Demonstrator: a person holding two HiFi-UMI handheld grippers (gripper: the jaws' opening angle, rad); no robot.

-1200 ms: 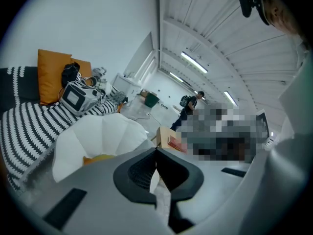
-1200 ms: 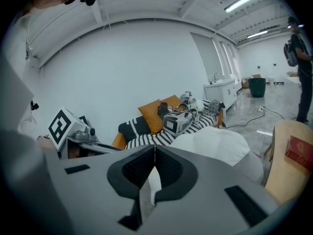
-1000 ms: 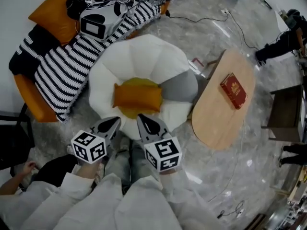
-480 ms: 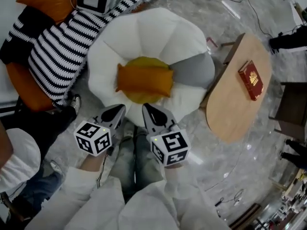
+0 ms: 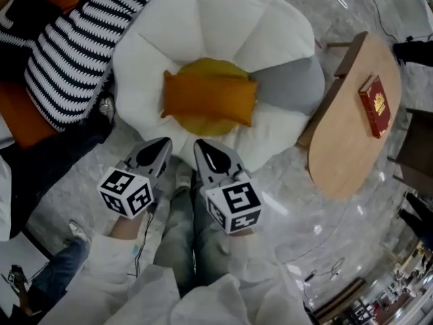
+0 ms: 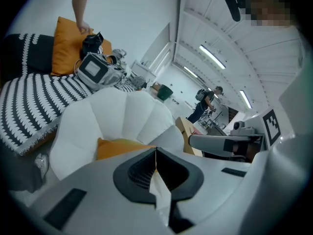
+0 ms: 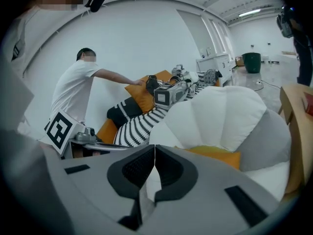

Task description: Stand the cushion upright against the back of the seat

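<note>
**Cushion (image 5: 208, 99) untouched — task not started**

Left gripper (image 5: 157, 153): jaws pressed together, empty, short of the seat (image 5: 203, 19) front edge. Cushion lies flat at the seat's centre, clear of the back. Right gripper (image 5: 208, 156): same, closed and empty. Grasp and stand-up both remain.

Left gripper (image 6: 156, 155) jaws together, empty; orange cushion (image 6: 117, 148) lying on white seat (image 6: 122, 114) ahead.

Orange cushion (image 6: 116, 149): lower part is hidden by the left gripper (image 6: 156, 153); striped blanket (image 5: 64, 53) is cut off at the edge.
</note>
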